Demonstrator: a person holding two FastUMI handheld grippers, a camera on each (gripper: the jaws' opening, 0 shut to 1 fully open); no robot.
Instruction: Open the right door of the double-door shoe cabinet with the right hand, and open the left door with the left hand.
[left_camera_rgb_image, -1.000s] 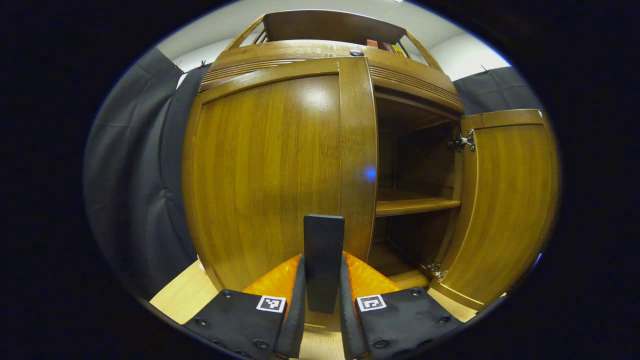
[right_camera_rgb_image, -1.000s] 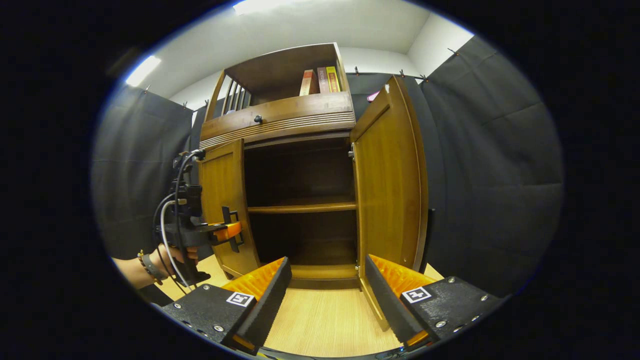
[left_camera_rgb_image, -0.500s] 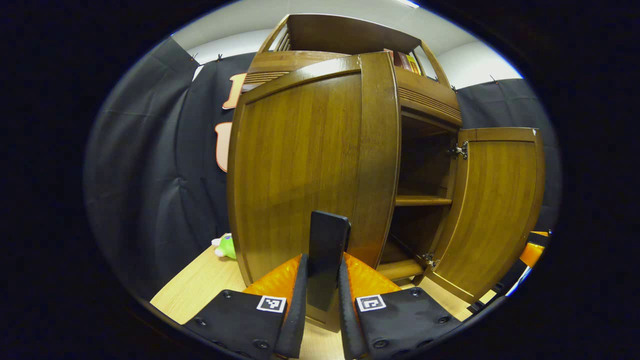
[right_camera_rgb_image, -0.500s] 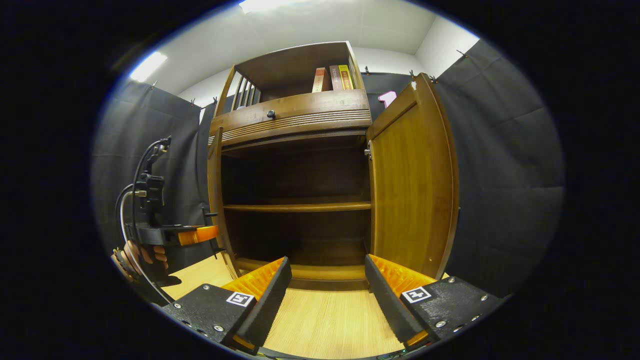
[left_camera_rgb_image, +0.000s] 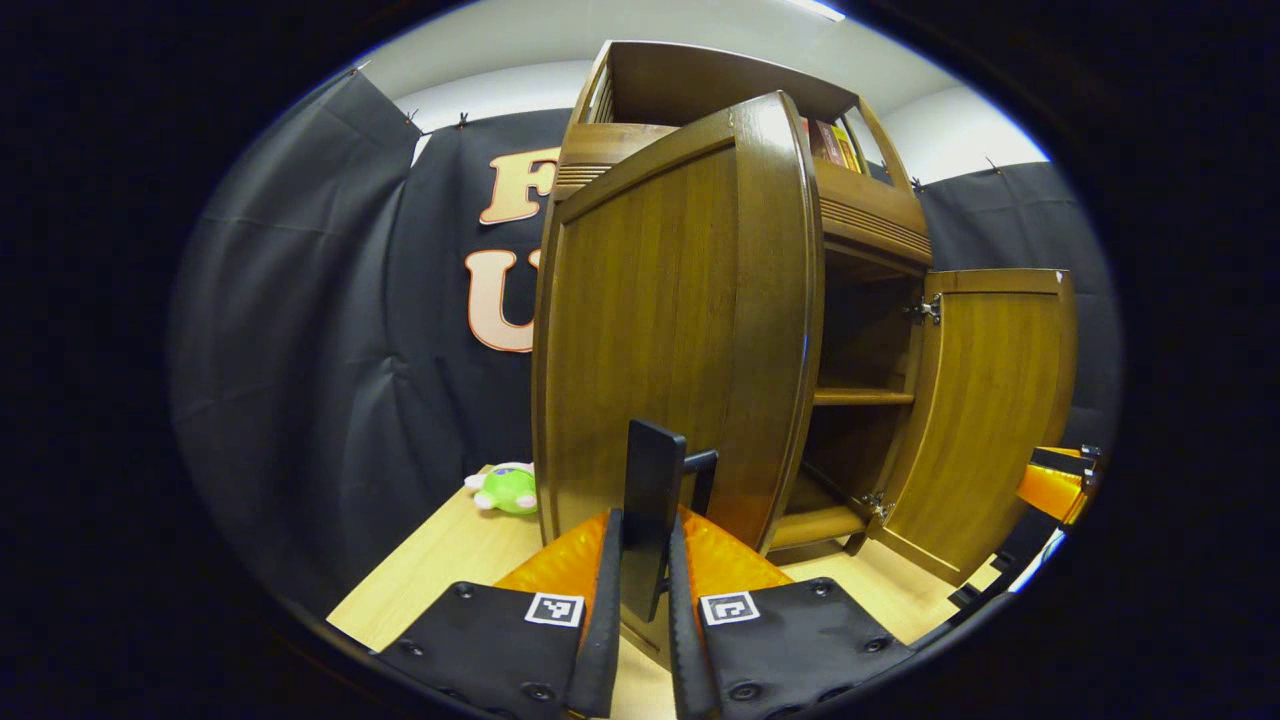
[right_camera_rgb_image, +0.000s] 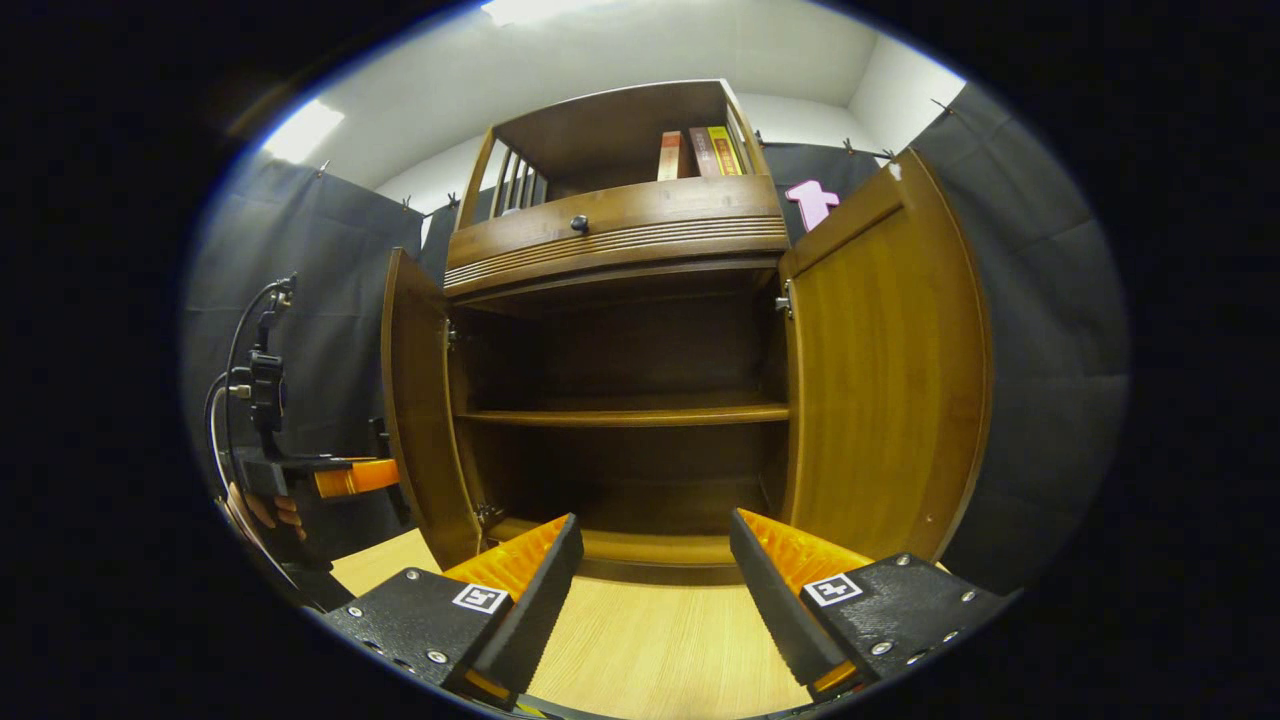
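Left tool clamped on left door handle | left door swung wide since a second ago | right tool spread, empty, right door open ahead-right | task nearly done

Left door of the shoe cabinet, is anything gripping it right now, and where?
The left hand-held gripper is shut on the left door's dark upright handle, near its lower part. The right hand-held gripper is open and holds nothing.
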